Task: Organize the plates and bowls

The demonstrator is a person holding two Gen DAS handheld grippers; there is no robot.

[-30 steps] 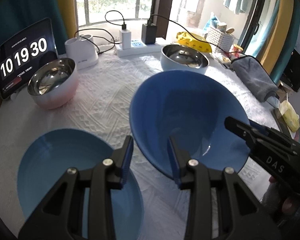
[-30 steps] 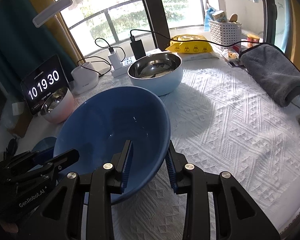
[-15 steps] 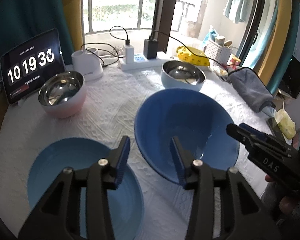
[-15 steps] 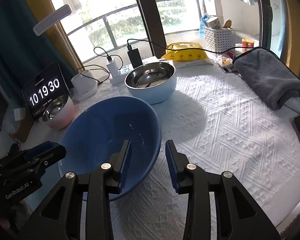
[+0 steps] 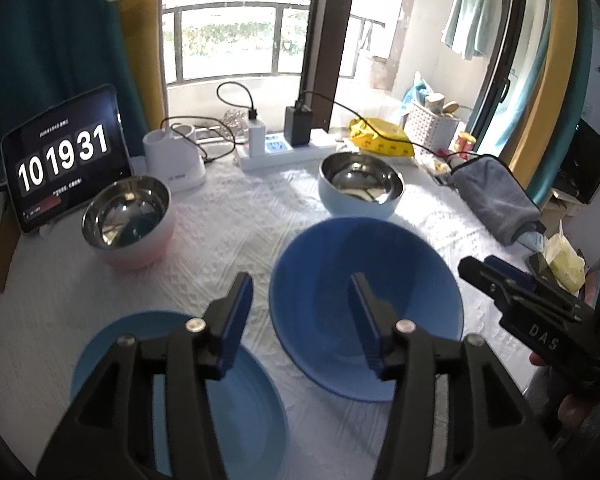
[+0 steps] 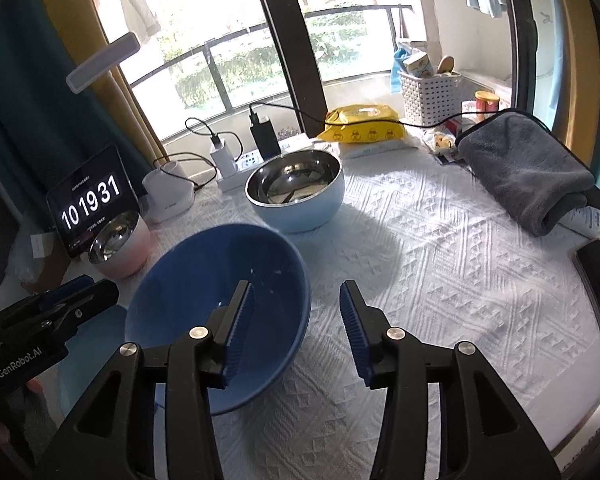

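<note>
The white tablecloth (image 6: 440, 264) carries the dark blue bowl (image 5: 364, 308), which now sits free beside the light blue plate (image 5: 172, 392). The left gripper (image 5: 300, 316) and right gripper (image 6: 296, 328) have just been opening and lifting; both stand spread, with nothing between them. The 2 steel bowls wait behind.

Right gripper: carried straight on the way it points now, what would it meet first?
Probably the white tablecloth, just right of the dark blue bowl; the open right gripper frames the bowl's right rim, so a graze is possible.
</note>
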